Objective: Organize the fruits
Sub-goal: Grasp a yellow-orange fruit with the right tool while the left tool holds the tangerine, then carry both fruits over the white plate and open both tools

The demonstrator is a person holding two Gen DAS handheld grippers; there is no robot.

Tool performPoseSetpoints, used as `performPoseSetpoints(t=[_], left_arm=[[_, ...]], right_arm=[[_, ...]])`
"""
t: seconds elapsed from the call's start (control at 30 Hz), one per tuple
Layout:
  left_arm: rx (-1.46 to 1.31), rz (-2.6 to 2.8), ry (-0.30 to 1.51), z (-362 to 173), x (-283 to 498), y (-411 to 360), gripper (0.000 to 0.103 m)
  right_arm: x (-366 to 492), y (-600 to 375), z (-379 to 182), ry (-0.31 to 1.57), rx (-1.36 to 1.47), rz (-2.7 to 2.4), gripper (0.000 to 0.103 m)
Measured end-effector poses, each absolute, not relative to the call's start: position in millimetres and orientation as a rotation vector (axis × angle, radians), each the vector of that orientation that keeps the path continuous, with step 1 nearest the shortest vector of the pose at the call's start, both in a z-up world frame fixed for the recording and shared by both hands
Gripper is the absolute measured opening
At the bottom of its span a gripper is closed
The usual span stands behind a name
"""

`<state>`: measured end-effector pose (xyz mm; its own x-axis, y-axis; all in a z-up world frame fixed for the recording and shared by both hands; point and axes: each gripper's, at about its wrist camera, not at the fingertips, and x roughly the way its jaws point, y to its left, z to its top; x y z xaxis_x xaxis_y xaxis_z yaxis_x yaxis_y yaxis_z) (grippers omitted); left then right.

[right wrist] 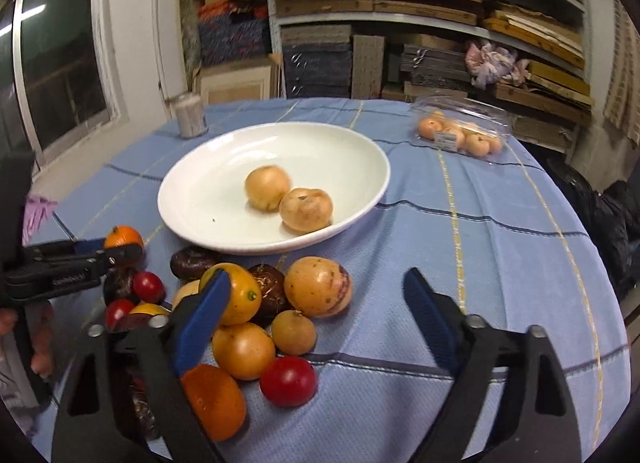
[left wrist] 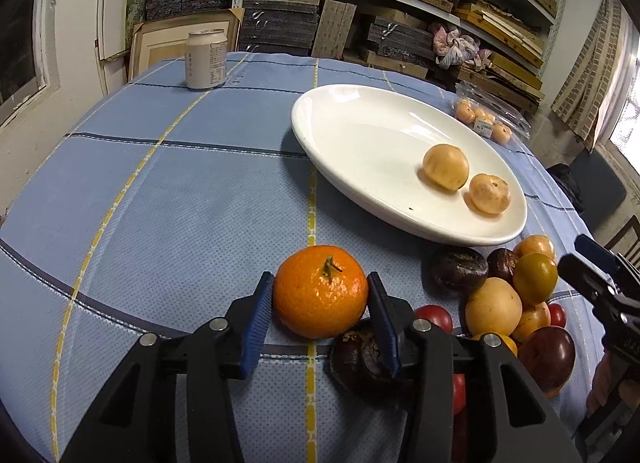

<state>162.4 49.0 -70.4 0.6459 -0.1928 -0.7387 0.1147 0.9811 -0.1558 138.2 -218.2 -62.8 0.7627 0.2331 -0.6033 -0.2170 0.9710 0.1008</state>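
Observation:
A bright tangerine [left wrist: 320, 291] with a green stem rests on the blue checked cloth, and my left gripper [left wrist: 320, 297] is shut on it, one blue pad against each side. To its right lies a pile of mixed fruits [left wrist: 494, 305]: tan, yellow, dark purple and red. My right gripper [right wrist: 316, 279] hangs open over that pile, a large tan fruit [right wrist: 318, 287] between its fingers with neither pad touching it. Behind stands a white plate [left wrist: 360, 135] holding two tan fruits [left wrist: 446, 167].
A pale can [left wrist: 206, 59] stands at the table's far left. A clear plastic box of small oranges [right wrist: 460, 131] lies at the far right. Loaded shelves rise behind the table. A person's hand [right wrist: 40, 355] holds the left gripper at the edge.

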Motion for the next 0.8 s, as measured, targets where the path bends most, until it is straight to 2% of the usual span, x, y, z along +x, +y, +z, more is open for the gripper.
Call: performPoseSetpoints(t=[0.03, 0.17, 0.23, 0.37, 0.47, 0.6, 0.67, 0.7, 0.8], left_arm=[[-0.096, -0.174, 0.851, -70.4, 162.3, 48.5, 0.047], [-0.099, -0.174, 0.853, -70.3, 162.0, 49.0, 0.047], [-0.102, -0.175, 0.853, -70.5, 161.6, 49.2, 0.047], [-0.098, -0.173, 0.852, -70.4, 161.4, 49.4, 0.047], [-0.098, -0.173, 0.852, -70.7, 160.9, 49.4, 0.047], [-0.093, -0.171, 0.851, -70.7, 161.0, 49.7, 0.047], [-0.09, -0.169, 0.85, -70.5, 160.9, 49.7, 0.047], [-0.089, -0.169, 0.85, -70.4, 160.9, 49.9, 0.047], [-0.089, -0.168, 0.849, -70.6, 160.3, 50.0, 0.047]], right_arm=[[139.3, -222.4, -63.1, 0.665, 0.048, 0.251, 0.075], [146.7, -254.8, -65.0, 0.693, 0.251, 0.292, 0.07], [149.3, -261.2, -66.9, 0.708, 0.278, 0.295, 0.062], [142.9, -253.4, -65.2, 0.697, 0.275, 0.358, 0.054], [127.8, -227.3, -51.1, 0.628, 0.142, 0.391, 0.054], [130.3, -194.5, -66.1, 0.688, 0.006, 0.396, 0.053], [133.3, -188.5, -71.5, 0.705, -0.025, 0.388, 0.047], [134.9, -187.7, -73.0, 0.716, -0.026, 0.386, 0.04], [139.0, -192.6, -73.8, 0.723, 0.017, 0.395, 0.039]])
